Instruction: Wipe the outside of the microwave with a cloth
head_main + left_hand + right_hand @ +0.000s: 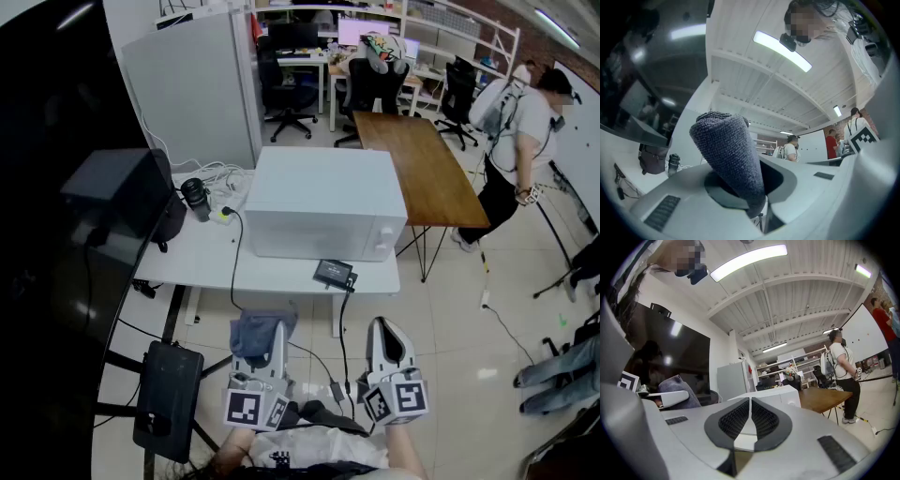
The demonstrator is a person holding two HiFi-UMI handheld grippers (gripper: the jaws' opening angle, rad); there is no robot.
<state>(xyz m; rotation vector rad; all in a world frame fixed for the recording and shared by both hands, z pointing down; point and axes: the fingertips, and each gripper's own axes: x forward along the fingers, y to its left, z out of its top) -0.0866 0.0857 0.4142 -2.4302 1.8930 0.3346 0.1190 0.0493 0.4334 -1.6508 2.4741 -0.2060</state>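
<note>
The left claw point(265, 349) was clamped on a blue-grey cloth point(253, 333). The cloth stuck out past the tips in a fat roll, and only its low end was pinched. I think a hard rub could pull the cloth out, because so little of it was held. The claw was low, near the person's body and well apart from the desk point(202, 258). So no wiping had begun.

A black cup point(196, 198) and a heap of white cords point(220, 176) lay toward the back edge of the desk, just left of the microwave point(328, 202). A black cord point(234, 258) ran from there and over the front edge. If the cloth went down the left side of the microwave, it might catch a cord or tip the cup.

The microwave stood on the right half of the desk, close to the right edge. A small black box point(334, 273) sat at the front edge, just in front of the microwave, with its own cord hanging down. A wipe along that side could push the box off the desk.

The right claw point(387, 339) was shut tight with nothing in it. It hung beside the left one. It might snag the hanging cord if both claws went in together.
</note>
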